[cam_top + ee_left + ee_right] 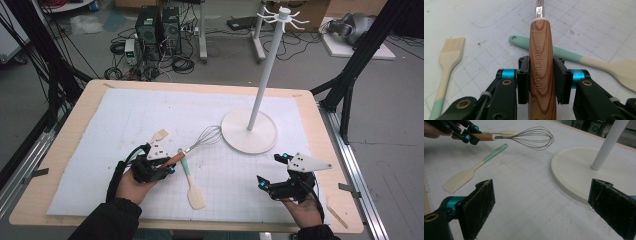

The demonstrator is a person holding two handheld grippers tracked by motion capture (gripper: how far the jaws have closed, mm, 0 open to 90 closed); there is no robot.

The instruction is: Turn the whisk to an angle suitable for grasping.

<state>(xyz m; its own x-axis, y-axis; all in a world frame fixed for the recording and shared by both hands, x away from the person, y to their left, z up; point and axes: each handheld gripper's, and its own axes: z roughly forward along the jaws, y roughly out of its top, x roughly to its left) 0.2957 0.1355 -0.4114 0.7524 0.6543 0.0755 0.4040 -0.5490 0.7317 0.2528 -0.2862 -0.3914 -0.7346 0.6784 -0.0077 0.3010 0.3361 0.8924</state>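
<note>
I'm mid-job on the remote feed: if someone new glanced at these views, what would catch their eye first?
Probably the whisk, lifted off the mat with its wooden handle clamped in the left gripper at the near left. Next, the tall white hook stand on its round base at centre right, with the right gripper open and empty just in front. A mint-handled spatula lies flat between the grippers.

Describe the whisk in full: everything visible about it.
The whisk has a brown wood-grain handle stamped KITCHEN TOOL, a white collar, a short metal neck and a balloon of thin wire loops. The left gripper clamps the handle between its black pads. In the right gripper view it looks lifted off the white mat, roughly level, wires toward the stand's round base.
</note>
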